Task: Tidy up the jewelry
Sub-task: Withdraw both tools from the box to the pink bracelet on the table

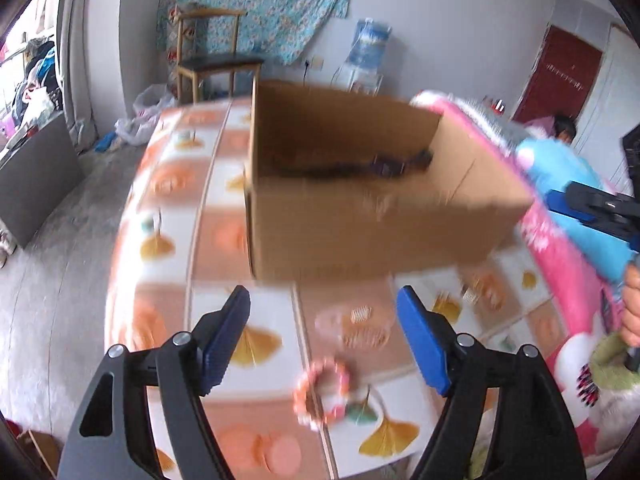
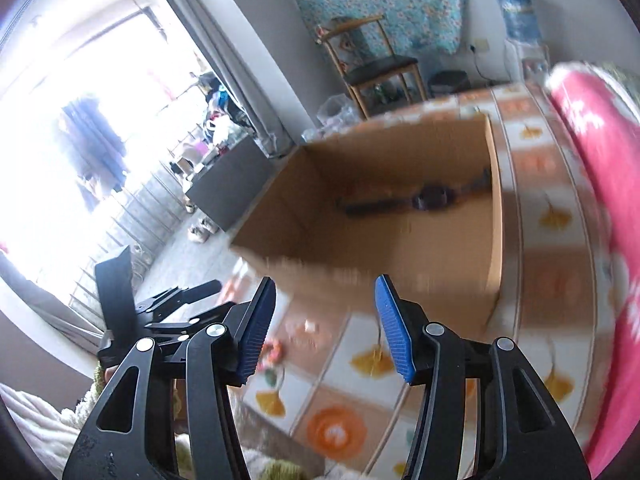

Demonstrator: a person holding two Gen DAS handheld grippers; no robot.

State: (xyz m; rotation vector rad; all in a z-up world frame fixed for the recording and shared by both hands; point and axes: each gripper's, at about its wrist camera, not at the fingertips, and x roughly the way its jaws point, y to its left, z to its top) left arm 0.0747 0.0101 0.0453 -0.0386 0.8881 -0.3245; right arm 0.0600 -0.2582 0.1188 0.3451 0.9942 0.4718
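An open cardboard box (image 1: 360, 232) (image 2: 494, 220) stands on a cloth with orange and leaf patterns (image 1: 256, 340). A dark watch (image 1: 352, 166) (image 2: 430, 198) lies on the box floor. On the cloth in front of the box lies a pink and white bead bracelet (image 1: 322, 394) (image 2: 274, 350), with a small comb-shaped clip (image 1: 362, 314) just beyond it. My left gripper (image 1: 323, 296) hangs open above the bracelet with nothing between its fingers. My right gripper (image 2: 325, 284) is open and empty too, near the box's front edge. Both views are blurred.
A pink blanket (image 1: 560, 280) (image 2: 600, 160) lies bunched along the right side of the cloth. A hand (image 1: 632, 304) holds the right gripper at the right edge. A wooden chair (image 1: 216, 60) and a water dispenser (image 1: 366, 52) stand by the far wall.
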